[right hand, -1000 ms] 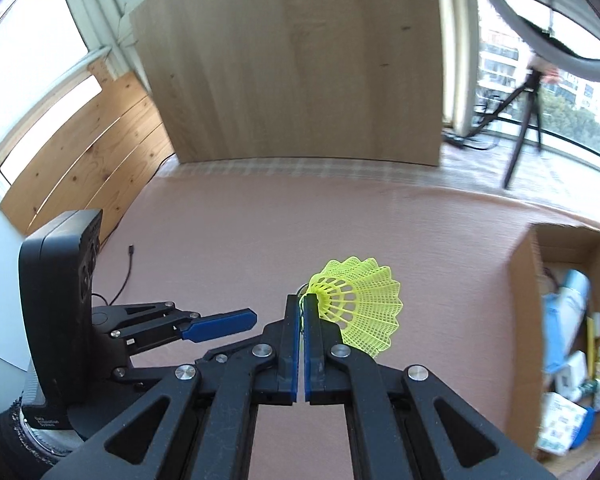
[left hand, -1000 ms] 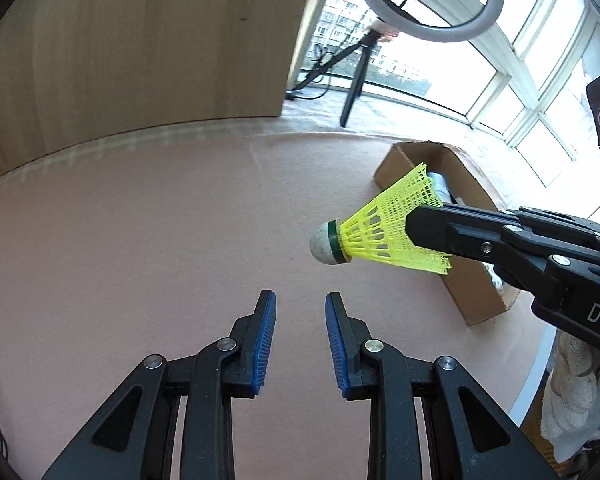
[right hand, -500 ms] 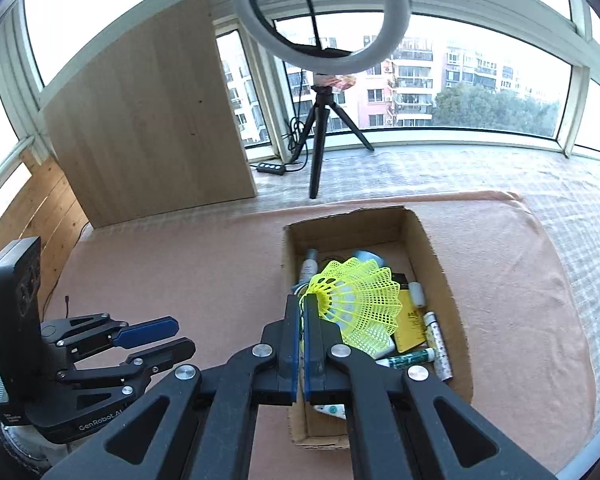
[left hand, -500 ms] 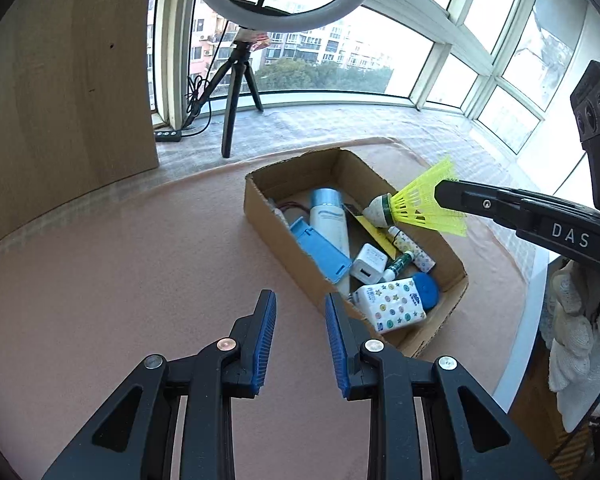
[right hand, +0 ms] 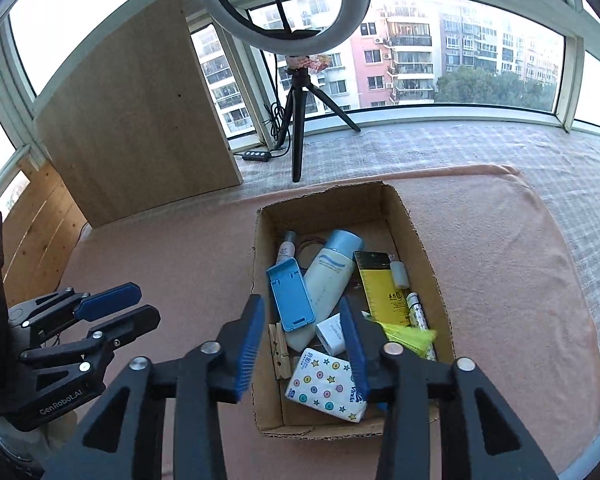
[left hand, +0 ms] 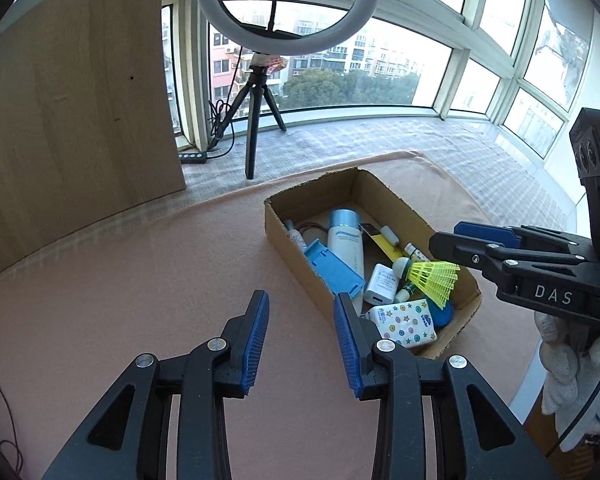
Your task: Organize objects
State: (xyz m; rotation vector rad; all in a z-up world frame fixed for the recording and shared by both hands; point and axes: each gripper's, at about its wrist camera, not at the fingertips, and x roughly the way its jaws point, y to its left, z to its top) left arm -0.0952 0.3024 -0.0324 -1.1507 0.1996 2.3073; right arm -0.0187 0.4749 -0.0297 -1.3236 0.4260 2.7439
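A yellow shuttlecock (left hand: 432, 280) lies or falls inside the cardboard box (left hand: 284, 236), just below my right gripper (left hand: 446, 240); I cannot tell whether it rests. In the right wrist view the shuttlecock (right hand: 410, 336) shows blurred behind the right finger. My right gripper (right hand: 304, 344) is open and empty above the box's (right hand: 428, 256) near end. My left gripper (left hand: 302, 340) is open and empty over the pink mat, left of the box. It also shows in the right wrist view (right hand: 132, 308).
The box holds a white bottle (right hand: 328, 276), a blue case (right hand: 292, 298), a yellow-black pack (right hand: 380, 288), a tissue pack (right hand: 326, 386), a white charger and a clothespin. A ring light on a tripod (right hand: 296, 120) and a wooden board (right hand: 136, 120) stand behind the mat (right hand: 508, 280).
My right gripper carried the shuttlecock over the box, then opened and let it go; it now sits lower among the box's items. My left gripper opened wider.
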